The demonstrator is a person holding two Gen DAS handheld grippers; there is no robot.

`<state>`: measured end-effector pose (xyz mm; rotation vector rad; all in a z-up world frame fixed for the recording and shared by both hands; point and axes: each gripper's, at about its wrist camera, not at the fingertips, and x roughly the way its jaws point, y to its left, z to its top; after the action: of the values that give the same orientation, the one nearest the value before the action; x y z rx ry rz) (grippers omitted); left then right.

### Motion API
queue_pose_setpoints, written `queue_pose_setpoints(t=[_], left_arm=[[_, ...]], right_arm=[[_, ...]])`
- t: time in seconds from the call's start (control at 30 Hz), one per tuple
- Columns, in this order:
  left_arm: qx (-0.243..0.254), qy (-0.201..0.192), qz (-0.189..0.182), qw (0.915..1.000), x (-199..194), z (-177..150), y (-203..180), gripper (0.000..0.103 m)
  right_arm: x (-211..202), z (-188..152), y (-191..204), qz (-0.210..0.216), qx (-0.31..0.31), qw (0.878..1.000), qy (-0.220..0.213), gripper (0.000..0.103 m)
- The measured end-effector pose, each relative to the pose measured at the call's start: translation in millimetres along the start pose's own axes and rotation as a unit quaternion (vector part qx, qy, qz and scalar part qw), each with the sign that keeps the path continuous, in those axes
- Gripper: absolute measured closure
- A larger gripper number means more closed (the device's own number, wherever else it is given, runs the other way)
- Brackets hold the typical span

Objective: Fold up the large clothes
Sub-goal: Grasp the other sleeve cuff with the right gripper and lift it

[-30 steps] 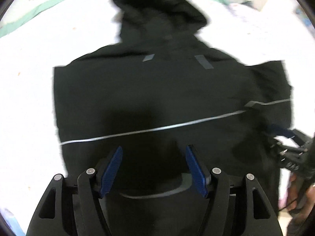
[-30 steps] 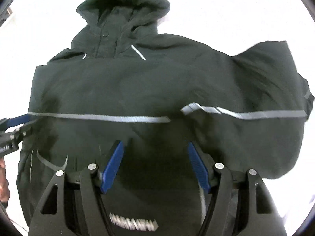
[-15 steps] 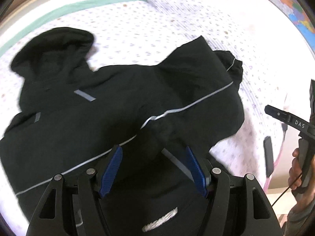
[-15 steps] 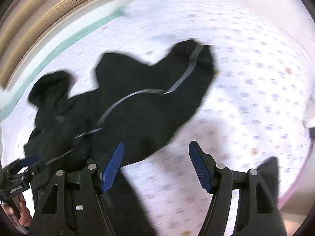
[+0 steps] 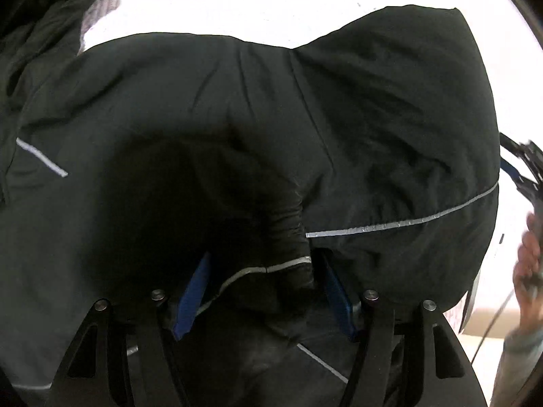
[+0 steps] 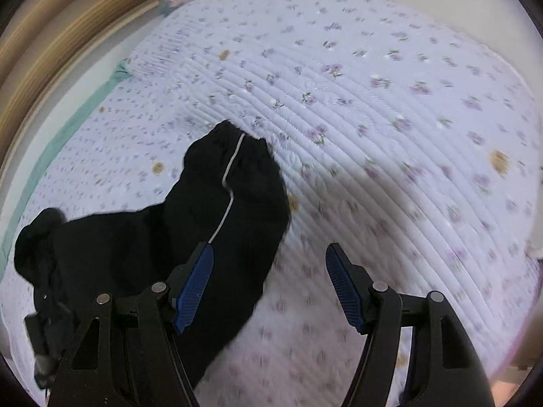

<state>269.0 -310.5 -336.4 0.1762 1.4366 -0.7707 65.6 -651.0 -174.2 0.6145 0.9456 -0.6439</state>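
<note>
A black hooded jacket [image 5: 305,118] with thin grey reflective stripes lies spread on the bed and fills the left wrist view. My left gripper [image 5: 264,288] points down close over it. Its jaws are closing, and a bunched sleeve cuff [image 5: 281,237] with a grey stripe lies between the blue pads, which still stand apart. In the right wrist view the jacket's sleeve [image 6: 220,210] stretches up and right and its hood [image 6: 37,237] lies far left. My right gripper [image 6: 269,285] is open beside the sleeve's edge, with only quilt between its fingers.
The bed is covered by a pale quilt [image 6: 373,101] with small purple flowers. A green band [image 6: 51,156] and a wooden bed frame [image 6: 68,17] run along its far left side. A person's hand [image 5: 529,261] shows at the right edge of the left wrist view.
My left gripper has dropped close onto the jacket, over the sleeve cuff. My right gripper has swung off the jacket's body to the quilt beside the sleeve.
</note>
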Motion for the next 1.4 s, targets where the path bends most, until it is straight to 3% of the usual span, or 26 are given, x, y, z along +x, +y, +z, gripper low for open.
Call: queue_pose_setpoints(t=[0.2, 0.3, 0.37, 0.4, 0.43, 0.53, 0.63, 0.73, 0.83, 0.9, 1.03, 1.13, 1.2, 1.33, 1.4], left_arm=[[0.019, -0.011, -0.011, 0.9997, 5, 3, 1, 0.035], [0.027, -0.019, -0.014, 0.9994, 7, 2, 0, 0.034], [0.031, -0.023, -0.012, 0.9992, 6, -1, 0, 0.034], [0.033, -0.024, -0.01, 0.9991, 6, -1, 0, 0.034], [0.033, -0.025, -0.008, 0.9991, 6, -1, -2, 0.034], [0.025, -0.028, -0.003, 0.9993, 0, -3, -7, 0.035], [0.034, -0.035, 0.005, 0.9988, -6, -10, -22, 0.036], [0.04, -0.069, -0.011, 0.9967, -28, -9, -39, 0.037], [0.046, -0.097, -0.014, 0.9941, -38, -7, -55, 0.037], [0.047, -0.084, -0.021, 0.9951, -27, -4, -61, 0.037], [0.047, -0.022, 0.057, 0.997, 26, 1, -62, 0.037], [0.063, -0.02, 0.08, 0.9946, 37, 1, -71, 0.035], [0.063, -0.025, 0.073, 0.995, 30, -2, -76, 0.036], [0.042, -0.052, 0.003, 0.9977, -8, -17, -68, 0.036], [0.04, -0.069, -0.007, 0.9968, -31, -30, -63, 0.036]], right_arm=[[67, 22, 5, 0.0, 0.004, 1.0, 0.016, 0.032], [98, 28, 7, 0.034, 0.021, 0.999, 0.02, 0.027], [108, 29, 21, 0.063, 0.007, 0.998, 0.027, 0.04], [111, 29, 28, 0.059, -0.006, 0.998, 0.031, 0.064], [111, 28, 35, 0.055, -0.022, 0.998, 0.036, 0.08], [85, 24, 47, 0.059, -0.049, 0.997, 0.017, 0.09], [27, 21, 51, 0.021, -0.086, 0.995, -0.045, 0.091], [-28, 19, 34, -0.024, -0.094, 0.99, -0.1, 0.092], [-57, 16, 2, -0.051, -0.061, 0.989, -0.121, 0.093], [-57, 13, -22, -0.069, -0.029, 0.99, -0.116, 0.093], [-24, 2, -72, -0.042, 0.064, 0.995, -0.068, 0.093], [-2, -7, -87, -0.03, 0.097, 0.994, -0.047, 0.093], [-3, -8, -84, -0.014, 0.1, 0.994, -0.051, 0.093], [-31, -9, -54, 0.027, 0.05, 0.996, -0.076, 0.093], [-49, -13, -24, 0.048, 0.015, 0.995, -0.088, 0.093]])
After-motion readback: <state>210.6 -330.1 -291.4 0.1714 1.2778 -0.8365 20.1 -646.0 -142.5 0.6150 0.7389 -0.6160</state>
